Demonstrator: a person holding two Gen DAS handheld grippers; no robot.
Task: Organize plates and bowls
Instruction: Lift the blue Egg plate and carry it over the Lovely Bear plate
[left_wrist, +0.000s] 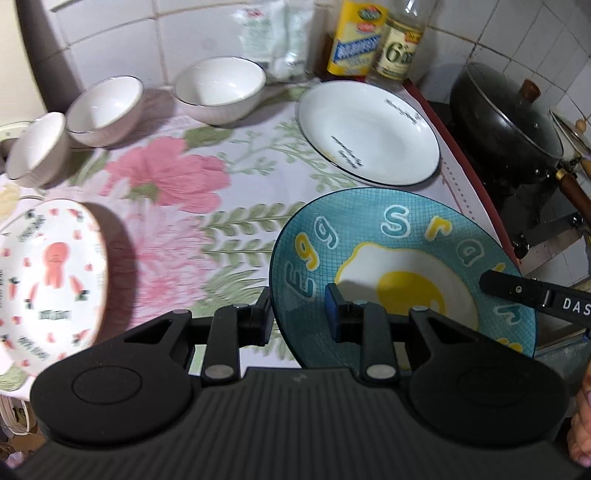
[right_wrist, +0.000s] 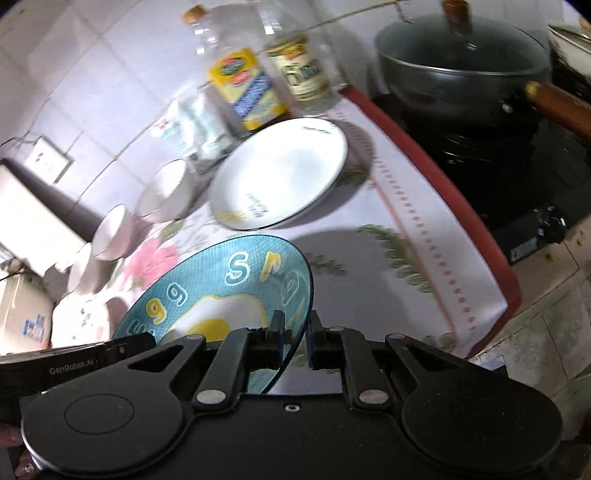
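Observation:
A blue plate with a fried-egg picture (left_wrist: 402, 273) is held tilted above the flowered cloth. My left gripper (left_wrist: 299, 314) is shut on its near-left rim, one finger under and one over. My right gripper (right_wrist: 297, 339) is shut on the same blue plate (right_wrist: 229, 280) at its right rim; it also shows in the left wrist view (left_wrist: 535, 295). A white plate with a dark rim (left_wrist: 369, 133) lies beyond, also in the right wrist view (right_wrist: 280, 173). A pink-patterned plate (left_wrist: 48, 280) sits at the left. Three white bowls (left_wrist: 219, 88) (left_wrist: 105, 109) (left_wrist: 37, 147) stand in a row at the back.
Two bottles (left_wrist: 356, 37) (left_wrist: 400, 44) and a plastic bag (left_wrist: 273, 33) stand against the tiled wall. A black lidded pan (left_wrist: 506, 122) sits on the stove at the right, past the cloth's red edge (right_wrist: 424, 155). A white appliance (right_wrist: 29, 214) stands at the far left.

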